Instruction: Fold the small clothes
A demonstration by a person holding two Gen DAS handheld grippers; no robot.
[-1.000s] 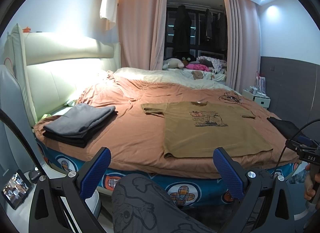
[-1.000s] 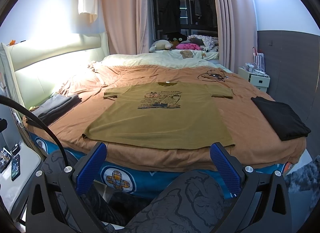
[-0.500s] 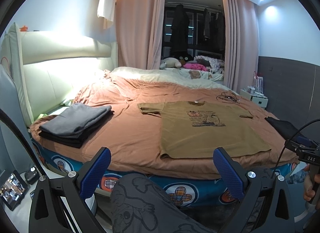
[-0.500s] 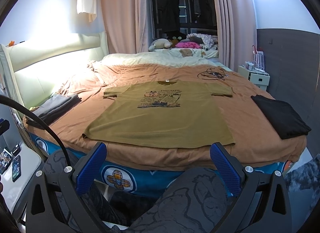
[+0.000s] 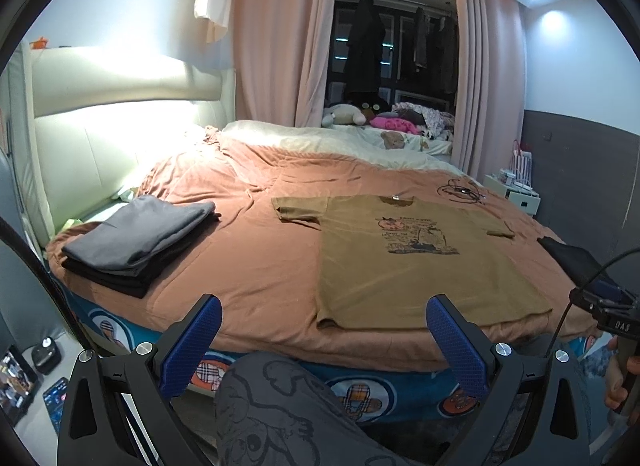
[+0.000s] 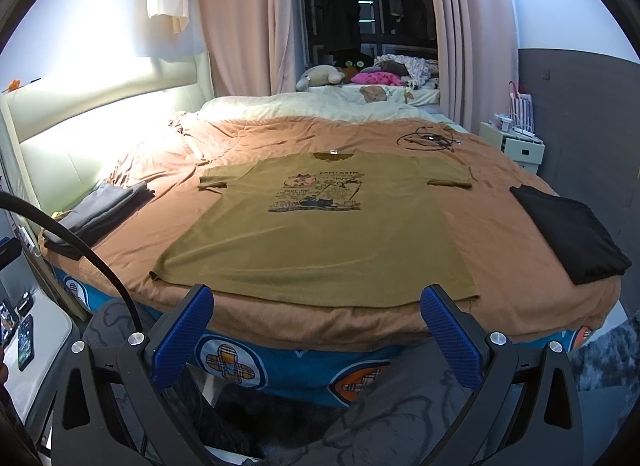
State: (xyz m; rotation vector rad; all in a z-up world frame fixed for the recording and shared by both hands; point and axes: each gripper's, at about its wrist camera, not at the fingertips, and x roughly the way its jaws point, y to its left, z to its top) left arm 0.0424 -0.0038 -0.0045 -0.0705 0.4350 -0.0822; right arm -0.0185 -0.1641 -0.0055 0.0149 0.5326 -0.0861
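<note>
While both grippers hung short of the bed's near edge, neither touched any cloth. Left gripper [image 5: 323, 340]: blue fingers [image 5: 192, 346] spread wide apart, nothing between them, over the person's patterned grey knee [image 5: 276, 398]. Right gripper [image 6: 316, 336]: fingers likewise wide apart and empty, pointed at the shirt's hem.

Olive t-shirt [image 6: 320, 225] lay flat, print side up, on the brown bedspread [image 6: 500, 258], hem just inside the bed's near edge, collar toward the far side, both sleeves spread out. It sat roughly centred along that edge in the right view; in the left view it sat right of centre.

Folded stack [image 5: 136, 242], grey on top and darker pieces below, sat at the near left corner of the bed, well apart from the shirt. A folded black garment [image 6: 568, 238] lay by the right edge, near the shirt's right sleeve but not touching.

Further back, a tangle of black cable [image 6: 430, 139] lay on the bedspread past the right sleeve. A cream duvet [image 6: 304, 105] covered the far end. Beyond it sat plush toys and a pink item [image 6: 380, 77], probably clothing, too small to tell. A white nightstand [image 6: 516, 143] stood off the far right corner, and pink curtains [image 6: 240, 25] hung behind.
</note>
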